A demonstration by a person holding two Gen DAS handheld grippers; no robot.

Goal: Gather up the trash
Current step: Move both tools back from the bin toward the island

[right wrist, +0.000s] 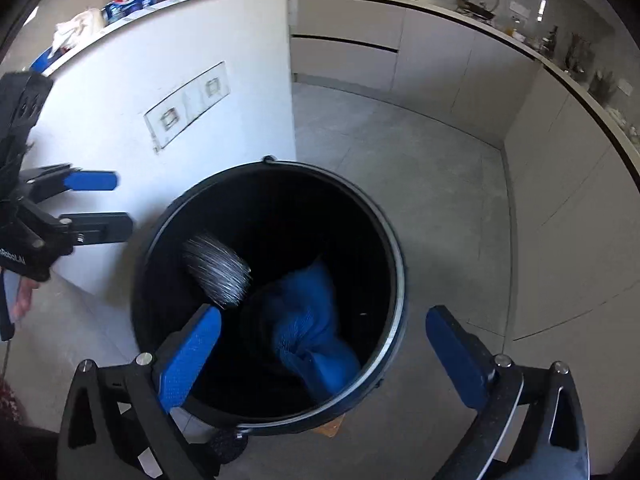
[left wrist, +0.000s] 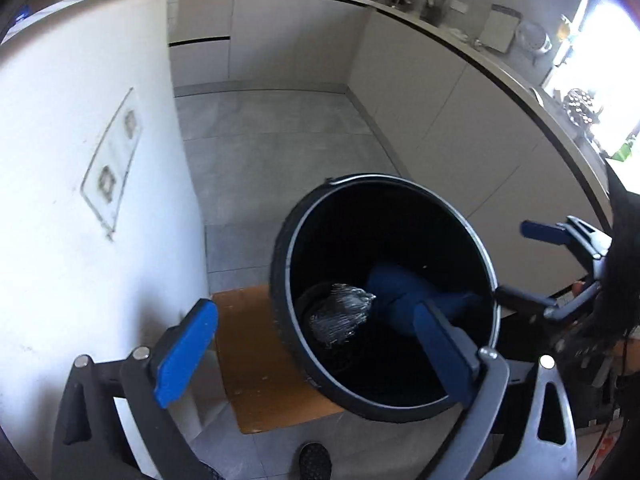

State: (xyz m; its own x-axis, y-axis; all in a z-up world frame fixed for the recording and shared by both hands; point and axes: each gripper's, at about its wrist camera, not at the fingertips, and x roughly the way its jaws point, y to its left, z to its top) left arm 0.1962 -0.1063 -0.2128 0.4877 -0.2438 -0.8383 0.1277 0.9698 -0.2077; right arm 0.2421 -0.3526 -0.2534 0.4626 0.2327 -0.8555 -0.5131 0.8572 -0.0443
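A round black bin (left wrist: 400, 179) (right wrist: 400, 276) with a metal rim stands open below both grippers. Inside it are a crumpled silver foil wad (left wrist: 340, 316) (right wrist: 218, 272), streaked by blur, and a blue crumpled cloth-like piece (left wrist: 400, 288) (right wrist: 312, 320). My left gripper (left wrist: 316, 344) (right wrist: 104, 205) is open over the bin's left side, nothing between its blue pads. My right gripper (right wrist: 324, 356) (left wrist: 528, 264) is open wide over the bin's near edge, also holding nothing.
The bin rests on a wooden board (left wrist: 248, 352) on a grey tiled floor (left wrist: 272, 152). A white partition wall (left wrist: 80, 160) with sockets stands close on the left. Pale kitchen cabinets (left wrist: 420, 92) under a cluttered counter run along the back and right. A dark shoe (left wrist: 316, 460) shows below.
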